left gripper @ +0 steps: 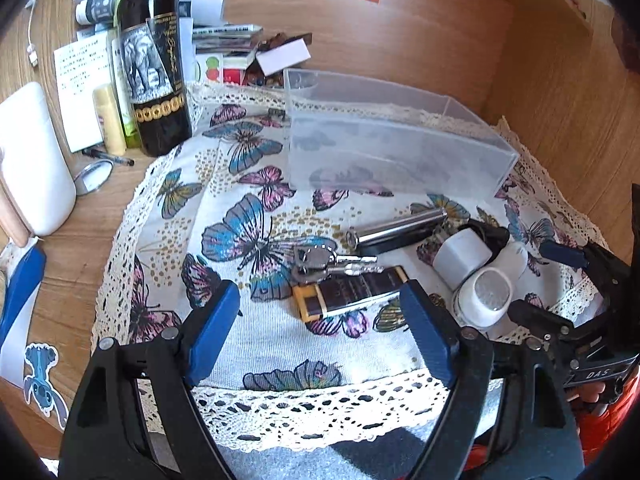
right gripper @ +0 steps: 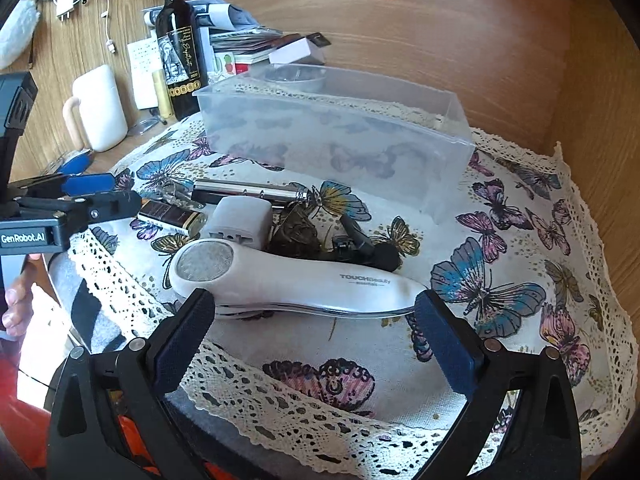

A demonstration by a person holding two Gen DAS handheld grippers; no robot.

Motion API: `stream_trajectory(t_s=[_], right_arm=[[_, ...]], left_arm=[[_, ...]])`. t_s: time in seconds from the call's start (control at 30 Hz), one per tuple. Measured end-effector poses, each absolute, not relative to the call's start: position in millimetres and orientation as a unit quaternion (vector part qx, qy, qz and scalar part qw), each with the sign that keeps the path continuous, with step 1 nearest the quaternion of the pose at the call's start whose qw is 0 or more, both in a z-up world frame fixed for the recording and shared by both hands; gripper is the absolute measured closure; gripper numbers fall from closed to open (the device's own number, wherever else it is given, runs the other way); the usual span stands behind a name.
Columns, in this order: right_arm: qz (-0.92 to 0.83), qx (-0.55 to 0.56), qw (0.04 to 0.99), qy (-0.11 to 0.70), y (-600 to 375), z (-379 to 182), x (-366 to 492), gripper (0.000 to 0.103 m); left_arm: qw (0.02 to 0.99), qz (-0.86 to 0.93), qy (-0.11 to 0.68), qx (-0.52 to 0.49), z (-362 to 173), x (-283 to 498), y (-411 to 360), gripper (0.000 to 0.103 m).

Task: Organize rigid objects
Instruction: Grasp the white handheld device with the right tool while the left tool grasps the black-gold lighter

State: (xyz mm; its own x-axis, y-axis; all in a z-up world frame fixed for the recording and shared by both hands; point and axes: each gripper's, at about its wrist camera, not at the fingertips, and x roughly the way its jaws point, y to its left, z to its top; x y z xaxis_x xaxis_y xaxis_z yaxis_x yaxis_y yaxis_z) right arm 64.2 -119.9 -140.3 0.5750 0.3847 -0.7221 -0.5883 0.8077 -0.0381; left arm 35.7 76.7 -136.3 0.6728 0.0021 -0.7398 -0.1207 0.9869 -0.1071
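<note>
Evidently both the left gripper and right gripper gape empty; straddle the white device at centre frame, then lift into the clear bin above.

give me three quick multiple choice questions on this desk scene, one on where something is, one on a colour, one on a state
1. Where does the wine bottle stand?
A. inside the clear box
B. on the wooden desk beyond the cloth's far left edge
C. lying on the cloth

2. What colour are the pads on the left gripper?
A. blue
B. red
C. yellow

3. What is in the clear box?
A. the keys
B. the white shaver
C. nothing

Answers:
1 B, it stands upright on bare wood beside the papers.
2 A, both pads show blue in the left wrist view.
3 C, only the butterfly cloth shows through its walls; the keys and white shaver lie on the cloth.
</note>
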Motion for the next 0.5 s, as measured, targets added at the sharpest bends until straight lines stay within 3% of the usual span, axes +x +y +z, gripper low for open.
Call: stream_trajectory(t_s=[0.33,0.43,0.5], right_arm=[[0.312,-0.182,0.855,0.373,-95.3,-138.4,85.1,0.004],[0.32,-0.185,0.847,0.383,-88.8,-141.4,89.1,0.015],[0.32,-0.183,0.844,0.389,-87.3,-143.2,89.9,0.032]], left_arm=[[0.9,0.009,0.428,-0.083,-153.0,51.2,73.8,0.025],[0.899,-0.002,0.432,-0.069,-154.6,58.8,66.0,0.031],[0.898,-0.004,0.435,-0.062,-157.2,62.4,62.2,0.033]])
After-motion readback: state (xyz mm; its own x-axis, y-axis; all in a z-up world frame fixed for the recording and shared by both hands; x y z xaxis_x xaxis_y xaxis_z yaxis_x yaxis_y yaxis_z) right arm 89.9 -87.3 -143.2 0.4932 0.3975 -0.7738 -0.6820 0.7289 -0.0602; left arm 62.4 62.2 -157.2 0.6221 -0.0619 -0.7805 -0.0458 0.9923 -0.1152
